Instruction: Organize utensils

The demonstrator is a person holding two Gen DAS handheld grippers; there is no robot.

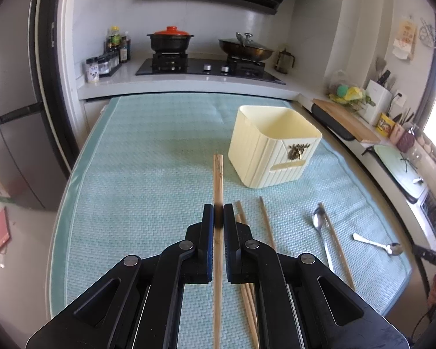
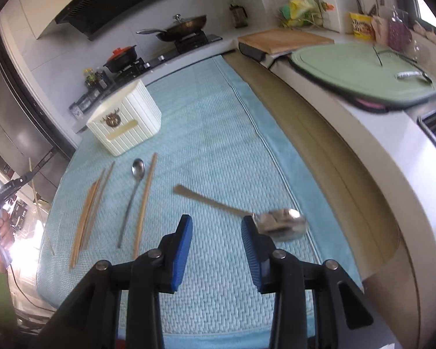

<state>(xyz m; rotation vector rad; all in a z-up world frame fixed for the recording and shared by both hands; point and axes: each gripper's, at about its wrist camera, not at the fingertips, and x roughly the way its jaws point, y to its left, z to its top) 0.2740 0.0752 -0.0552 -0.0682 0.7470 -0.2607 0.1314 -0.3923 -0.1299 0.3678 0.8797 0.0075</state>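
Note:
My left gripper (image 1: pixel 218 213) is shut on a bamboo chopstick (image 1: pixel 218 174), held above the mat and pointing toward the cream utensil box (image 1: pixel 273 151). Several chopsticks (image 1: pixel 266 221) and two spoons (image 1: pixel 321 232) (image 1: pixel 378 244) lie on the mat to its right. My right gripper (image 2: pixel 217 226) is open and empty above the mat, with a steel spoon (image 2: pixel 282 221) just beyond its right fingertip. A long spoon (image 2: pixel 132 192), chopsticks (image 2: pixel 145 197) and the box (image 2: pixel 125 122) lie further left.
A teal mat (image 1: pixel 148 157) covers the table. A stove with a red-lidded pot (image 1: pixel 170 40) and a wok (image 1: pixel 244 48) stands behind. A counter on the right holds a wooden cutting board (image 2: pixel 284 39) and a green board (image 2: pixel 360 72).

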